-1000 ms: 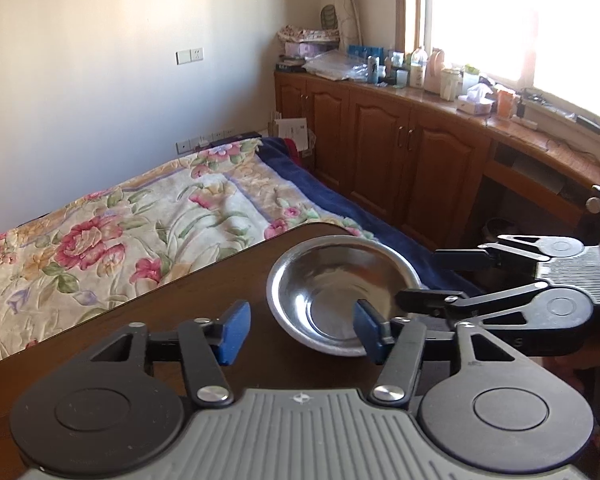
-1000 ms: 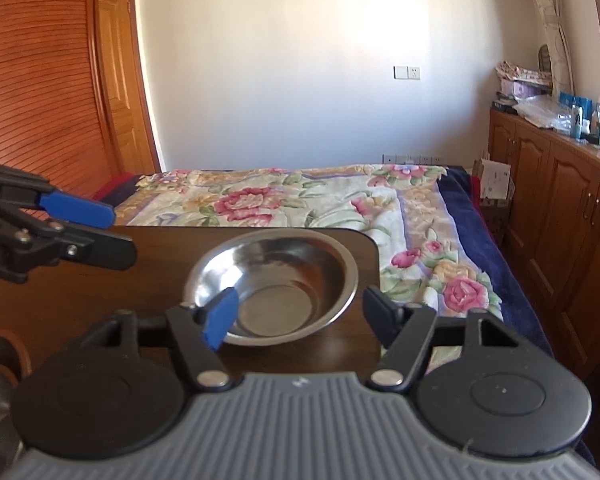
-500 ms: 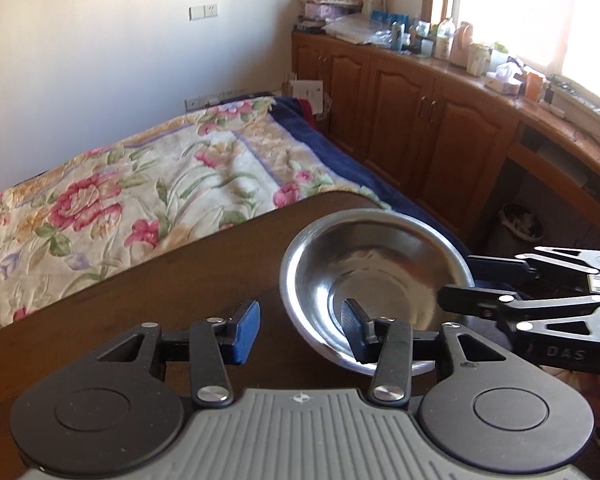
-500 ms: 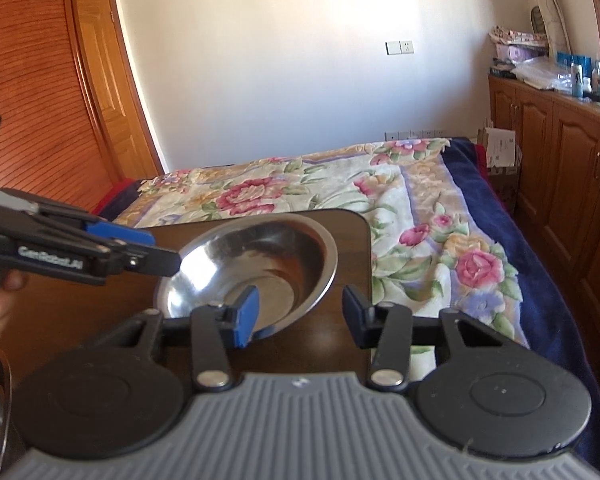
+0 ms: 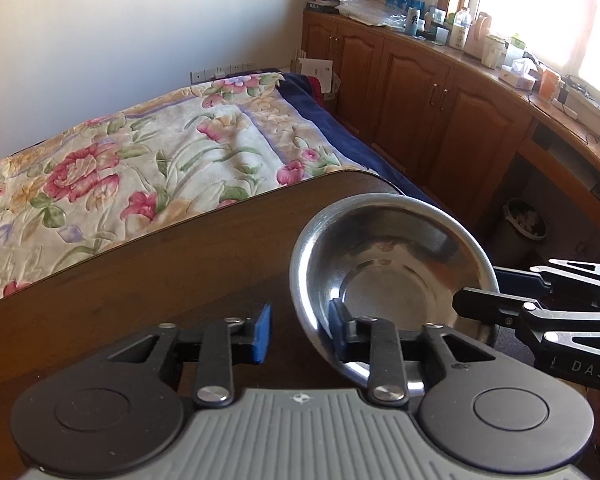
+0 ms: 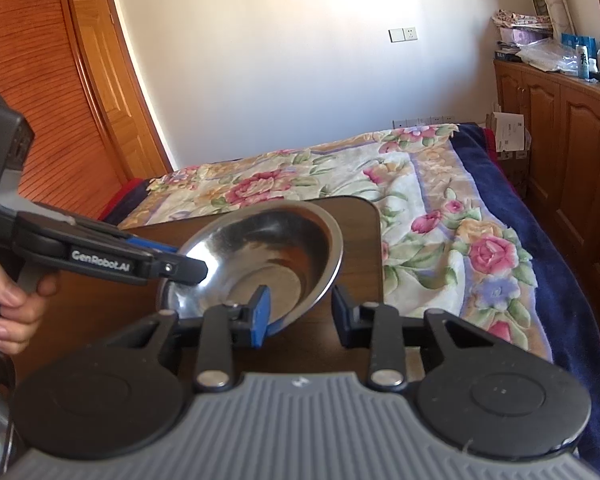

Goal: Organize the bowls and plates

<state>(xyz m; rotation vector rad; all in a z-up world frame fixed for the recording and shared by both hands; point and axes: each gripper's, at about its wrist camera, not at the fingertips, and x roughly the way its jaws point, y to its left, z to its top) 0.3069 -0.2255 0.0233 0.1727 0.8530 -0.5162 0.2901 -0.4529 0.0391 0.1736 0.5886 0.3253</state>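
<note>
The steel bowl sits tipped at the corner of the dark wooden table, and both tools are on it from opposite sides. In the left wrist view the bowl lies just ahead and to the right of the left gripper; the bowl's near rim runs between its two fingers, one finger inside the bowl, the blue-padded one outside on the table side. Its jaws are closing, with a gap showing between the blue pad and the rim, so no clamp yet. The right gripper comes in from the other side: in its own view the bowl lies ahead and to the left, the rim between its fingers, the blue pad inside against the bowl's wall, the black finger outside and clear of the rim. Its jaws are closing too, the grip not made. The bowl leans, its far edge raised. A hand wraps the left tool's handle at the left edge of that view. Beyond the table lies a bed with a flowered quilt, and wooden cabinets run along the wall on the right.
</note>
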